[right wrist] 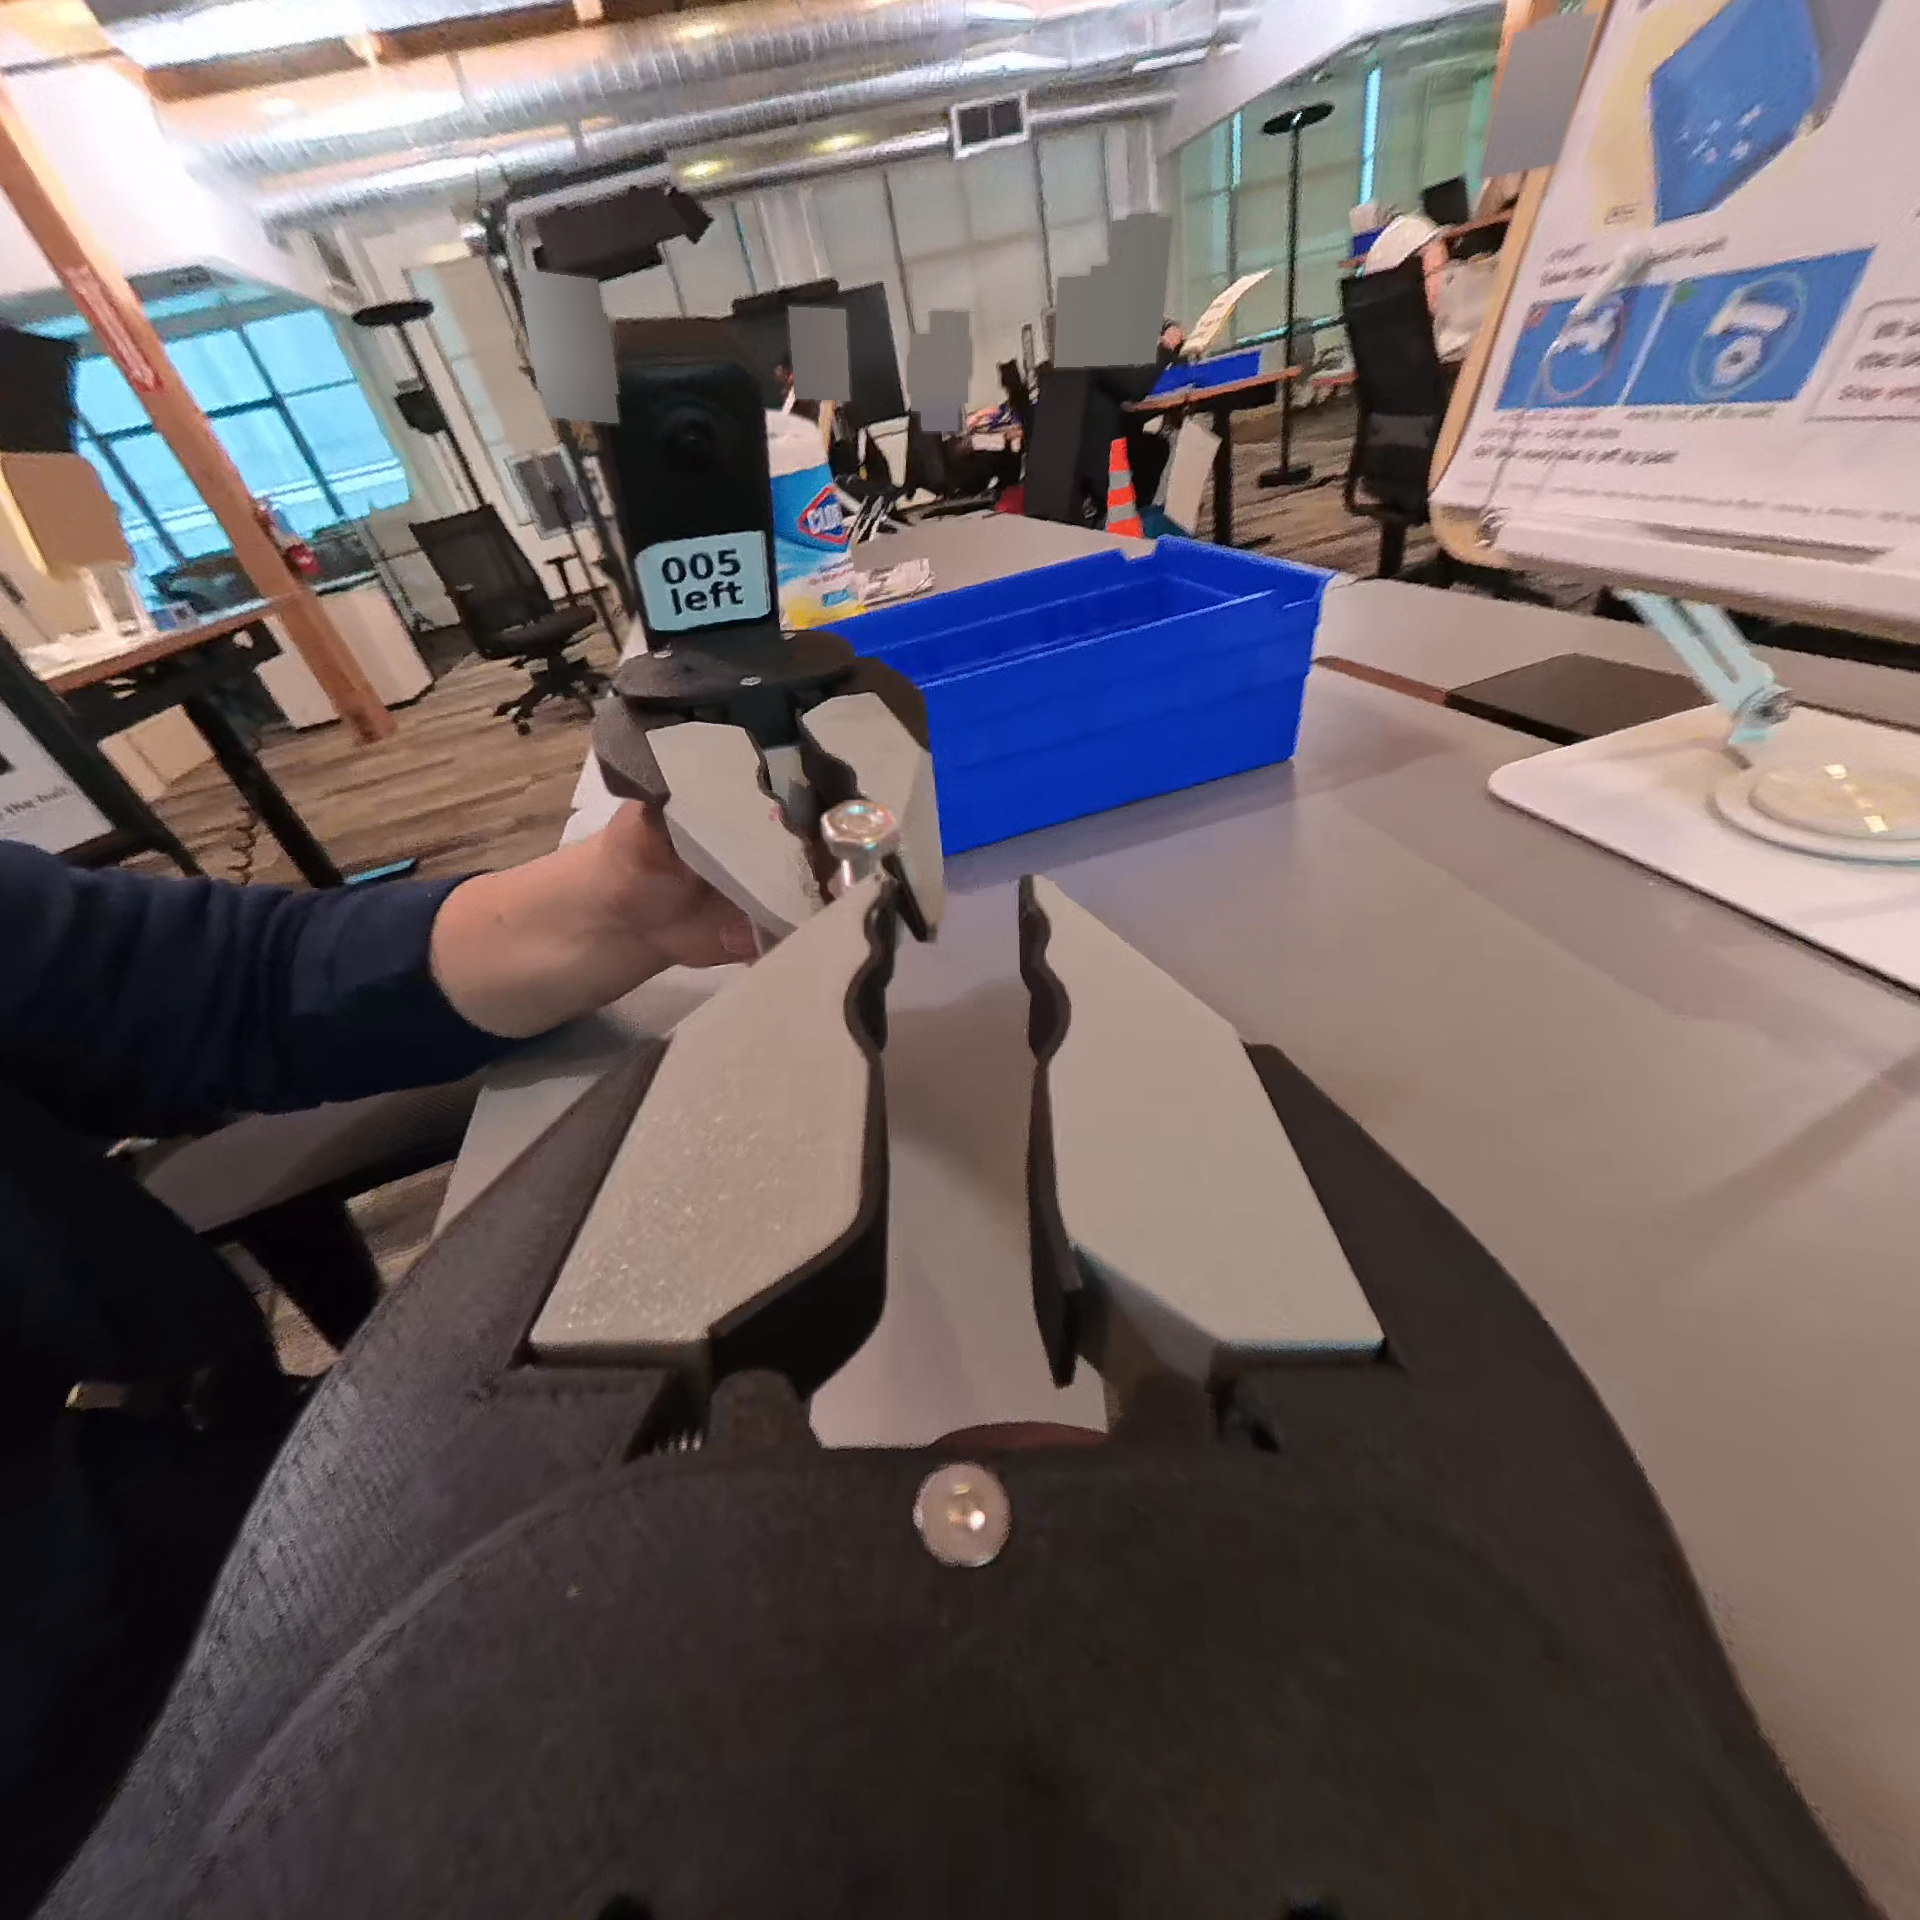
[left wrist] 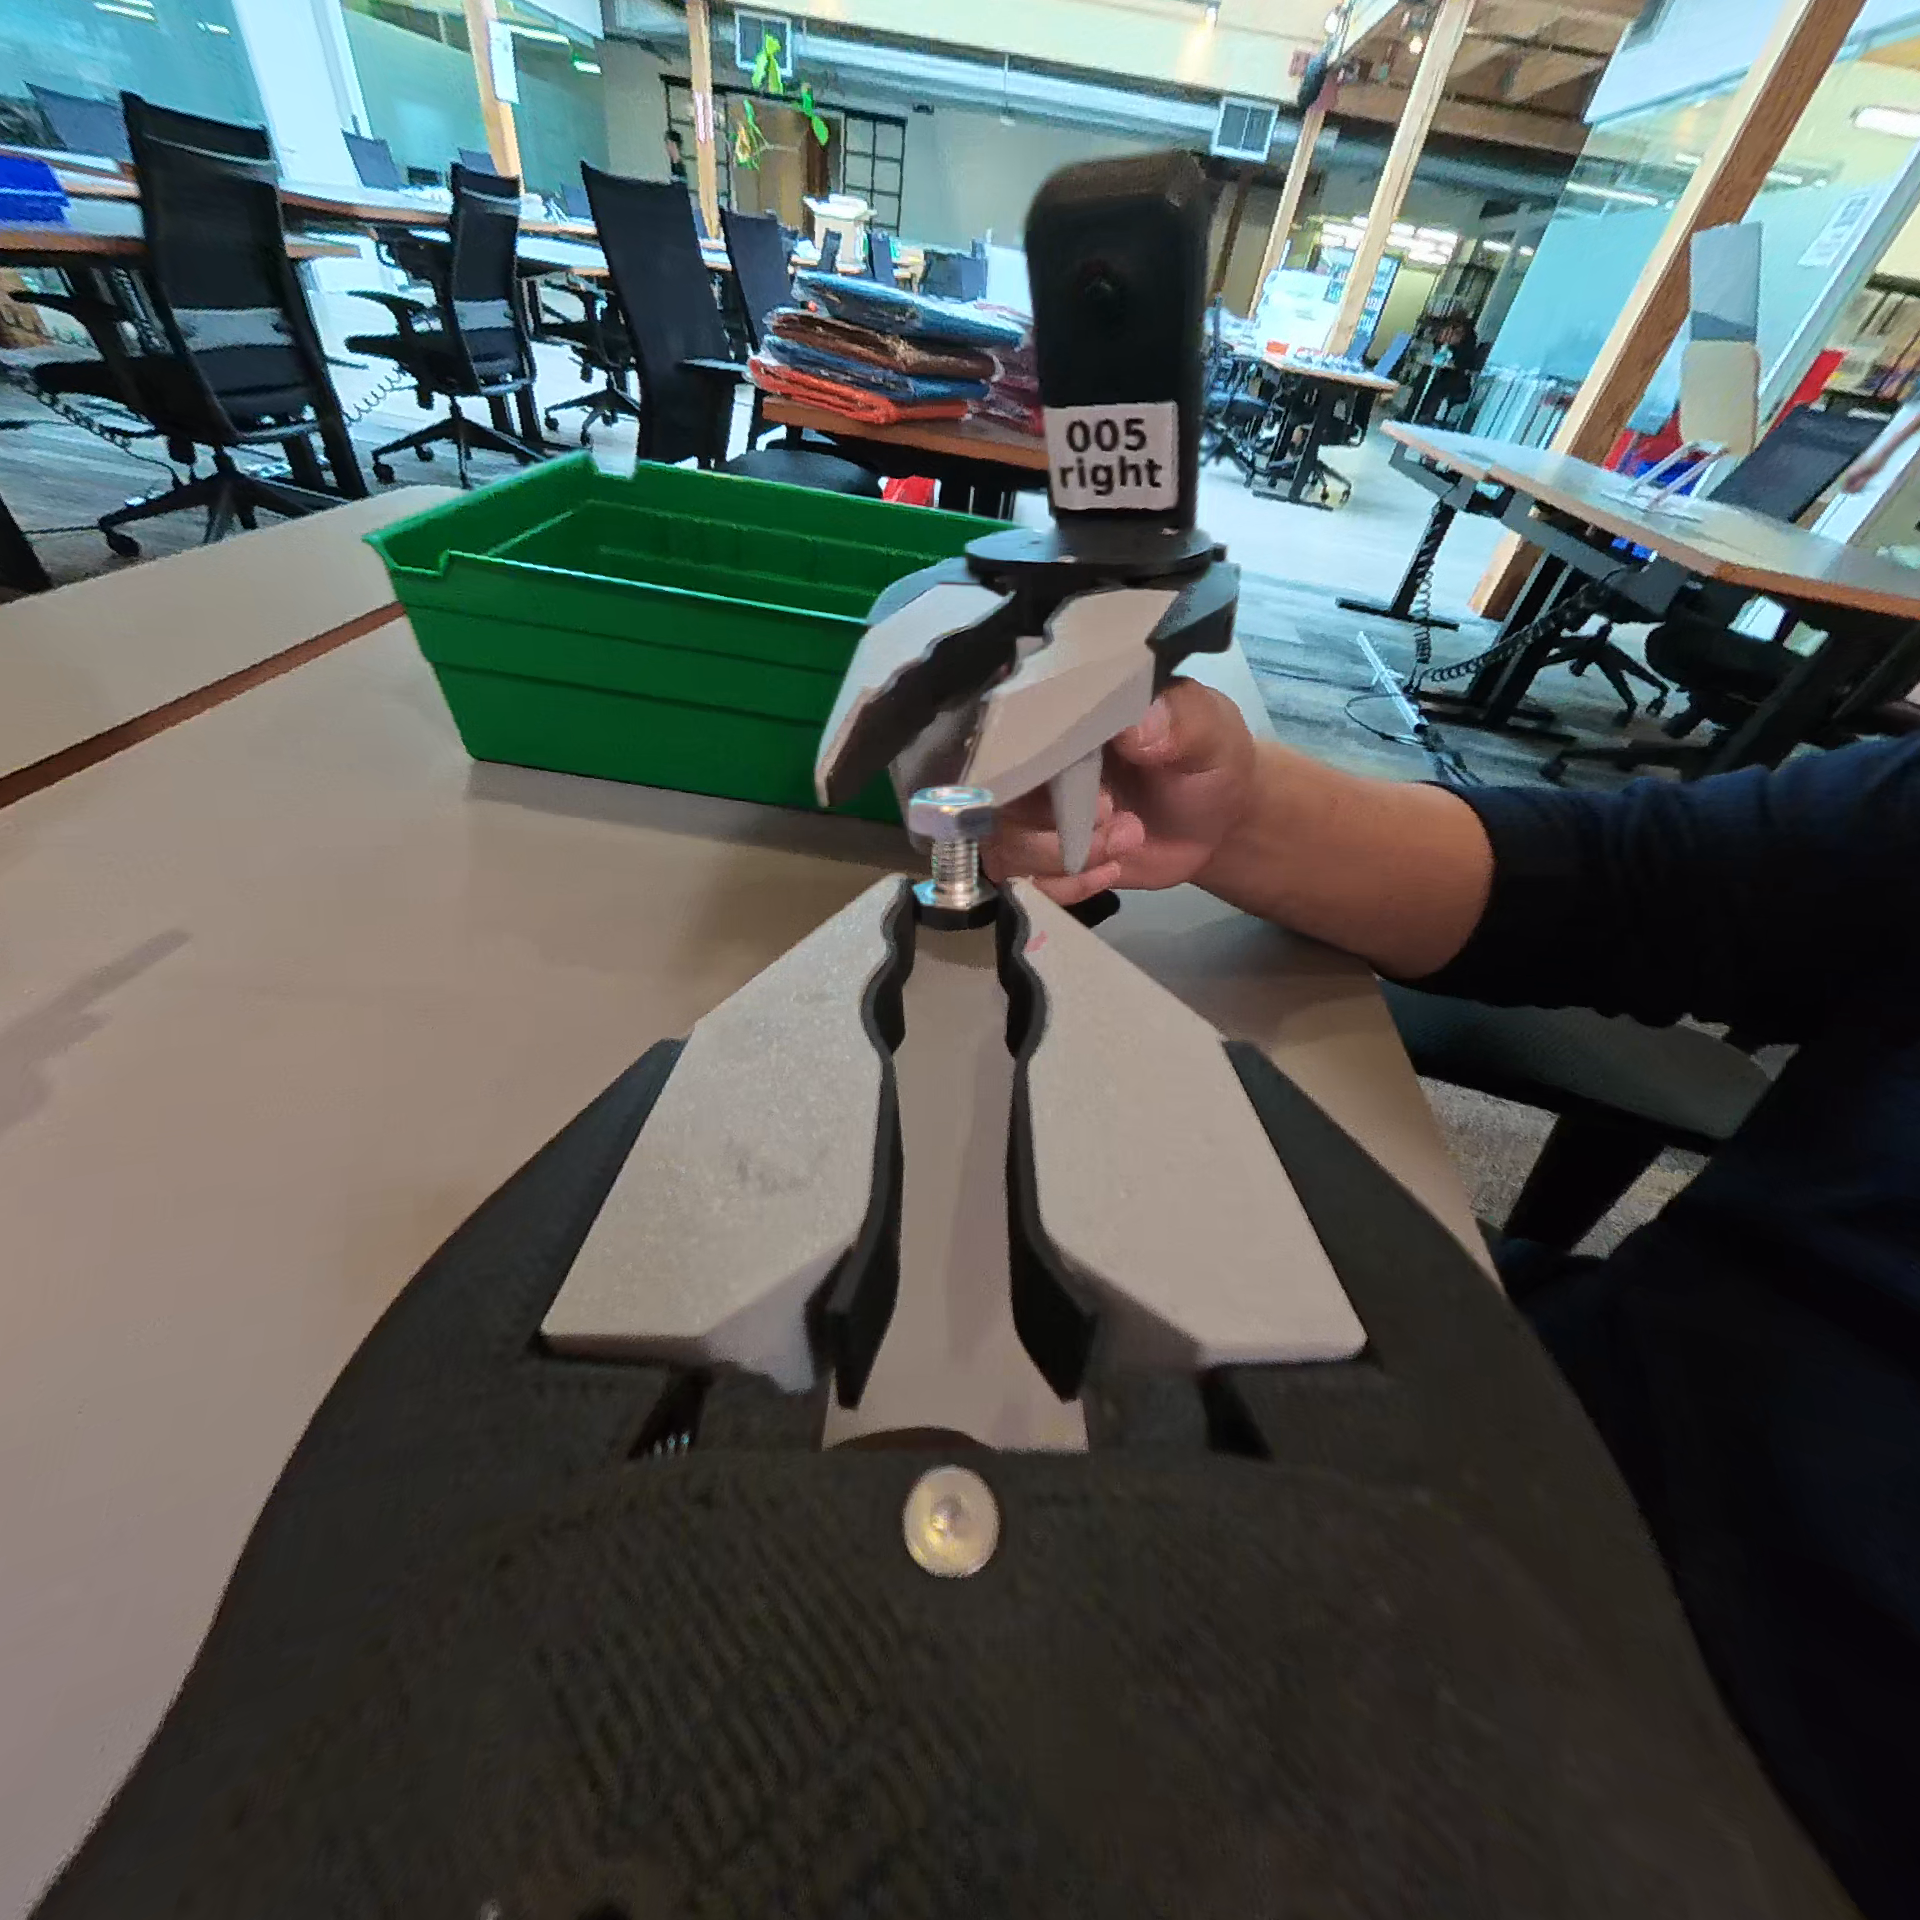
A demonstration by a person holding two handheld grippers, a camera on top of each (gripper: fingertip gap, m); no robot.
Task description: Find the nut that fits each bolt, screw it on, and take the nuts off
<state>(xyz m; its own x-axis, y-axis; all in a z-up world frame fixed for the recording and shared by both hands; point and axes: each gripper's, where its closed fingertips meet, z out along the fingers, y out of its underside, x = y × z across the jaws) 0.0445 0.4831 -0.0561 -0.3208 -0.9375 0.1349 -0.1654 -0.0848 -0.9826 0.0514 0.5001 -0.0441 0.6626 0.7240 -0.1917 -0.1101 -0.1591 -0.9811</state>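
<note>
A silver bolt (left wrist: pixel 951 862) stands upright with a hex piece (left wrist: pixel 951 805) at its top and bare thread below it. My left gripper (left wrist: pixel 954 906) is shut on the bolt's lower end, just above the grey table (left wrist: pixel 312 987). My right gripper (left wrist: pixel 951 831) hangs over the bolt, open and empty, with its fingertips on either side of the hex top. In the right wrist view the right gripper (right wrist: pixel 951 904) is open. The bolt's hex top (right wrist: pixel 858 828) sits just past its left fingertip, held by the left gripper (right wrist: pixel 850 888).
A green bin (left wrist: pixel 644 613) stands behind the bolt. A blue bin (right wrist: pixel 1091 675) is on the table's far side. An instruction board (right wrist: pixel 1714 312) on a white base (right wrist: pixel 1621 800) stands at the right. The person's arm (left wrist: pixel 1507 873) lies along the table edge. Left and right tips are no more than a few centimetres apart.
</note>
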